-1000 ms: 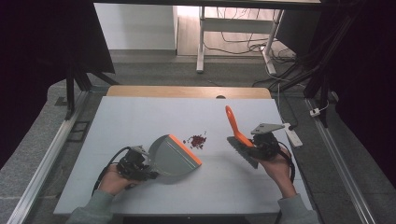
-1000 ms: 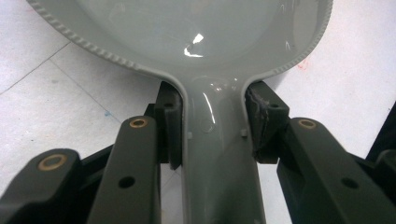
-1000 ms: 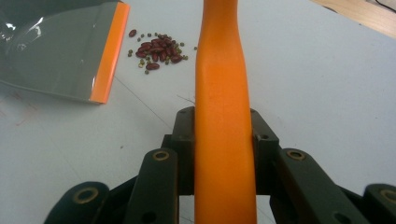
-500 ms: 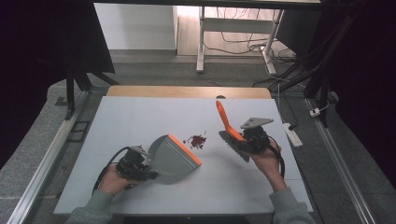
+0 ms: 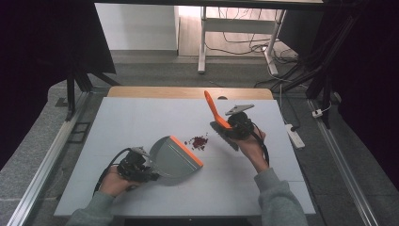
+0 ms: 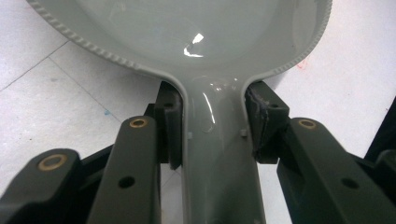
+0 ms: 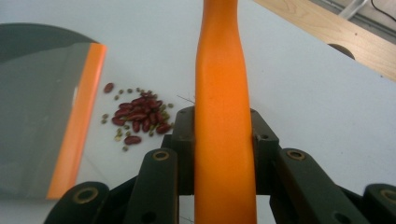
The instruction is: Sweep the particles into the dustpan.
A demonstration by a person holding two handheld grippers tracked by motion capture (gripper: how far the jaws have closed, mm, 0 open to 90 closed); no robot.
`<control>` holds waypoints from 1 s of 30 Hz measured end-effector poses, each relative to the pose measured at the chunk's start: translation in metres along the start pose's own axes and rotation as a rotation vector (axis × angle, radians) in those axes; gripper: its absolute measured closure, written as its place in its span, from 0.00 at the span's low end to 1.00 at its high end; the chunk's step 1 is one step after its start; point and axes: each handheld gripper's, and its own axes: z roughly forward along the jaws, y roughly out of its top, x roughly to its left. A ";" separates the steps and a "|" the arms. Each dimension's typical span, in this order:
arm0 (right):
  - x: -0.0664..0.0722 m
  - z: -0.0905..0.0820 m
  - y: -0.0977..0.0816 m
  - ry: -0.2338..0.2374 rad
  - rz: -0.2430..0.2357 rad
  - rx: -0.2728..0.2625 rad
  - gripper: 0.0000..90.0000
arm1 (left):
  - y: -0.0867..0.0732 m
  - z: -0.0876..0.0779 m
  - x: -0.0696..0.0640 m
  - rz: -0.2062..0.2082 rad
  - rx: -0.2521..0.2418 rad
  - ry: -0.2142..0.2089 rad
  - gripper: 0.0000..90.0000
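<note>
You have one pale grey rectangular table top (image 5: 141, 117) filling the middle of the high view, with a strip of bare wood along its far edge.

On it lies one grey plastic dustpan with an orange rubber lip (image 5: 176, 154), in the lower centre of the high view and along the left edge of the right gripper view (image 7: 42, 107). Its lip faces up and to the right, toward the spill. Your left gripper (image 5: 136, 165), at the lower left of the high view, has its two jaws clamped on the dustpan's narrow handle; in the left gripper view (image 6: 212, 154) the pads press on both sides of the grey neck.

One hand brush with an orange plastic handle (image 5: 214, 109) stands tilted at centre right of the high view, its handle rising to the upper left. Your right gripper (image 5: 230, 132) is closed tight on it; in the right gripper view (image 7: 224, 154) the orange handle runs up the middle between the two jaws.

One small heap of dark red beans mixed with tiny green grains (image 5: 198, 141) sits on the table between the dustpan's lip and the brush, just beside the lip and not touching it. In the right gripper view (image 7: 137, 119) the beans are too many and too bunched to count; a few lie loose around the heap.
</note>
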 end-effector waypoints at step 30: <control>-0.003 0.067 0.021 -0.023 0.002 0.158 0.78 | 0.000 0.000 0.000 0.002 0.000 -0.010 0.68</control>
